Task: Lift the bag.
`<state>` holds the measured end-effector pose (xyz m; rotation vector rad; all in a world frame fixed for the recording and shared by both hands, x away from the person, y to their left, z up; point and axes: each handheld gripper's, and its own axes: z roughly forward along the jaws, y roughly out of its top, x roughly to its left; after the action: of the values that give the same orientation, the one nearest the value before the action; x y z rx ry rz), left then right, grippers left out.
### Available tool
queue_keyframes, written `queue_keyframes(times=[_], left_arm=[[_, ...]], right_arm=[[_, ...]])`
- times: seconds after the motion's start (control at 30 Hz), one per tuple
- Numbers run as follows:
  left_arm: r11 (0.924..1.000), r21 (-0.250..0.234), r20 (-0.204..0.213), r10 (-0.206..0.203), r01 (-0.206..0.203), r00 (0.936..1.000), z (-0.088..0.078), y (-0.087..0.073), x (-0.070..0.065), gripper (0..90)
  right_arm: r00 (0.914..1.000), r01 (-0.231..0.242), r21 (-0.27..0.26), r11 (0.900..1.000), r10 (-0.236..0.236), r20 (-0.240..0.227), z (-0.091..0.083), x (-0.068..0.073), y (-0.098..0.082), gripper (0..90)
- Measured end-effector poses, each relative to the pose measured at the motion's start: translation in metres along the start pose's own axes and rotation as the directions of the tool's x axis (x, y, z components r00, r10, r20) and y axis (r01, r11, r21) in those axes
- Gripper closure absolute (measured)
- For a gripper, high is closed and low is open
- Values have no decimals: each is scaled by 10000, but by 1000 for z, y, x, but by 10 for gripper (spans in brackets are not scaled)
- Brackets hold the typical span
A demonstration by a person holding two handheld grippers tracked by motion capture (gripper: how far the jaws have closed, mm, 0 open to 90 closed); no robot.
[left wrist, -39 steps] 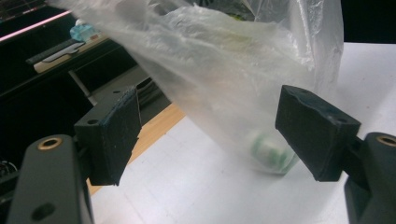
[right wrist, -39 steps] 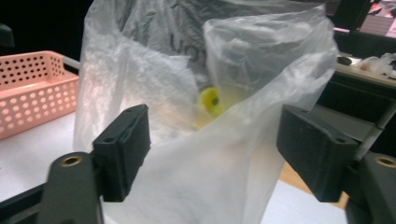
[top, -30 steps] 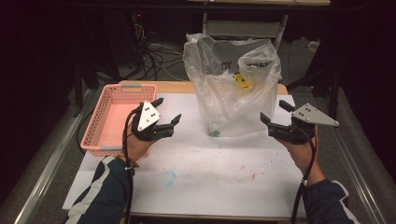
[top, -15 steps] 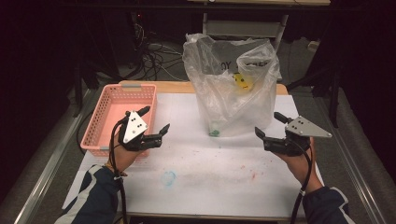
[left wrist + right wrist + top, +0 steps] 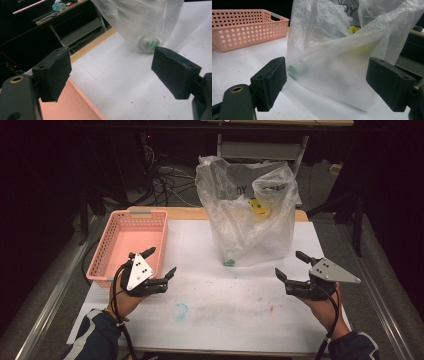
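We see a clear plastic bag (image 5: 250, 215) standing upright on the white sheet of the worktop (image 5: 225, 310), toward its far middle. Grey print shows through the film near the top; we can read only "DY" of it, the rest is lost in the folds. Inside the bag a yellow thing (image 5: 258, 208) with dark marks sits high up, and a small green thing (image 5: 230, 262) lies at the bottom near the left corner.

Our left claw (image 5: 160, 262) hovers low over the sheet, left of the bag and apart from it, just beside the pink basket (image 5: 131, 240). Its jaws have just been opening and stand spread with nothing between them; in the left gripper view the bag (image 5: 140, 22) and green thing (image 5: 147, 43) lie ahead, beyond the pads.

Our right claw (image 5: 290, 265) hovers right of the bag's lower corner, near but not touching. Its jaws have likewise just been opening and stand spread, empty; in the right gripper view the bag (image 5: 332, 57) fills the gap ahead and the basket (image 5: 247, 27) stands far left.
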<state>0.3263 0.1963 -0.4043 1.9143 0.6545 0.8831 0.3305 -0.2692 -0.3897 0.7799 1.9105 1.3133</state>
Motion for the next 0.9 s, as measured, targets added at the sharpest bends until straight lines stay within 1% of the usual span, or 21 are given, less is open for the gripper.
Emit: queue_keyframes(times=[0.17,0.23,0.3,0.4,0.5,0.57,0.6,0.67,0.73,0.77,0.87,0.9], left_arm=[[9999,154,37,24,-25,10000,-6,-7,-4,160],[9997,218,66,-62,61,10000,-8,-10,-5,160],[9997,207,120,-89,86,9999,-10,-13,-6,160],[9993,365,217,-20,12,9998,-14,-19,-10,160],[9988,495,191,1,-10,9998,-19,-25,-12,160],[9983,579,177,-101,91,9998,-22,-29,-13,160],[9979,631,200,-184,171,9996,-23,-32,-13,160],[9968,781,214,-203,185,9996,-25,-37,-16,160],[9954,953,230,1,-23,9997,-27,-41,-20,160],[9945,1042,211,35,-57,9998,-29,-43,-22,160],[9926,1210,332,-179,137,9993,-32,-50,-26,160],[9914,1302,400,-177,124,9990,-32,-52,-28,160]], right_arm=[[10000,-67,-5,10000,67,-32,-8,2,-7,174],[9998,-113,56,9999,114,-142,-9,4,-10,174],[9998,-43,121,9999,46,-194,-10,7,-15,174],[9995,-52,214,9998,58,-296,-12,12,-22,174],[9990,106,339,9994,-91,-448,-14,17,-28,173],[9985,122,384,9992,-101,-543,-14,21,-32,172],[9981,96,411,9991,-71,-605,-14,23,-34,173],[9975,278,548,9981,-241,-663,-14,27,-38,172],[9965,292,506,9983,-251,-796,-16,30,-40,173],[9967,236,559,9982,-191,-793,-17,31,-41,172],[9956,253,629,9977,-195,-912,-18,35,-44,171],[9952,254,663,9975,-190,-957,-18,37,-45,169]])
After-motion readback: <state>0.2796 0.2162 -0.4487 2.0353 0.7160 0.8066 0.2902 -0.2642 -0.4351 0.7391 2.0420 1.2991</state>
